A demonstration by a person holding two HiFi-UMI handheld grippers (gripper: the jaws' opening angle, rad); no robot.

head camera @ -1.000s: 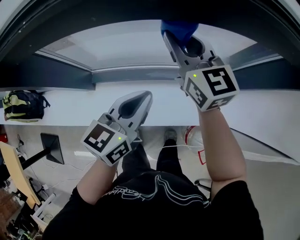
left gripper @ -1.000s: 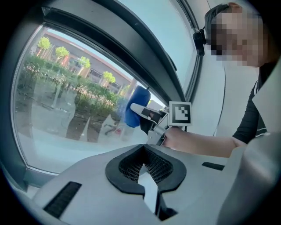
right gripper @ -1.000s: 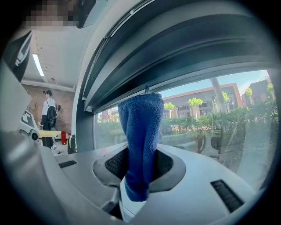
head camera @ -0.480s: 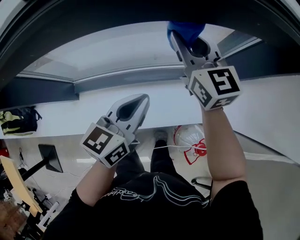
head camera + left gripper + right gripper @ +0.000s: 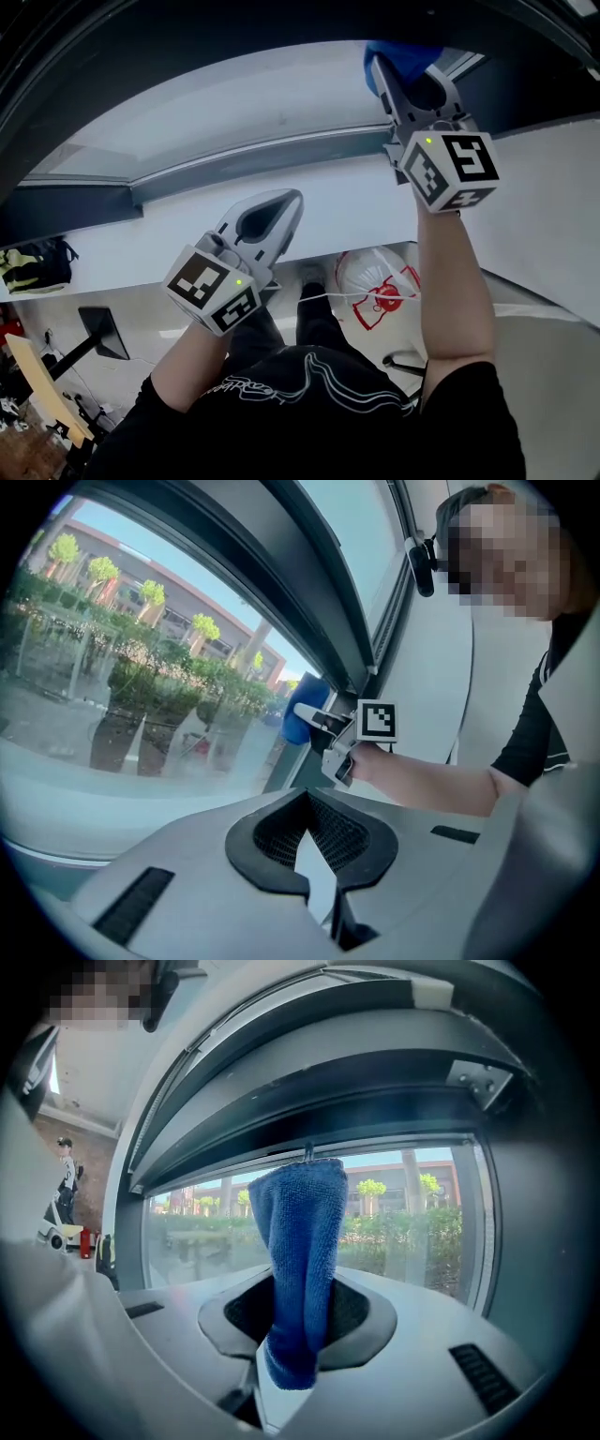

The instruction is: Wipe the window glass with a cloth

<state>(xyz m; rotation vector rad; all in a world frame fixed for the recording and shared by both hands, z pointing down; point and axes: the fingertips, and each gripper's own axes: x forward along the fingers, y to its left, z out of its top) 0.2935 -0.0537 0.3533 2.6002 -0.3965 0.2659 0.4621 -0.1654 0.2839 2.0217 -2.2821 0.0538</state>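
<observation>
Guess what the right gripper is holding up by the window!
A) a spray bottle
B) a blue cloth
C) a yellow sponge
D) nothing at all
B: the right gripper has its jaws shut on a blue cloth, which stands up in front of the window glass.

The head view looks steeply down from the person's head, with the window glass point(image 5: 234, 103) at top and the floor point(image 5: 131, 309) below. The left gripper view faces along the glass toward the right gripper point(image 5: 306, 712), which the head view shares. The right gripper view sits near the glass and faces outward past the cloth point(image 5: 300, 1241).
</observation>
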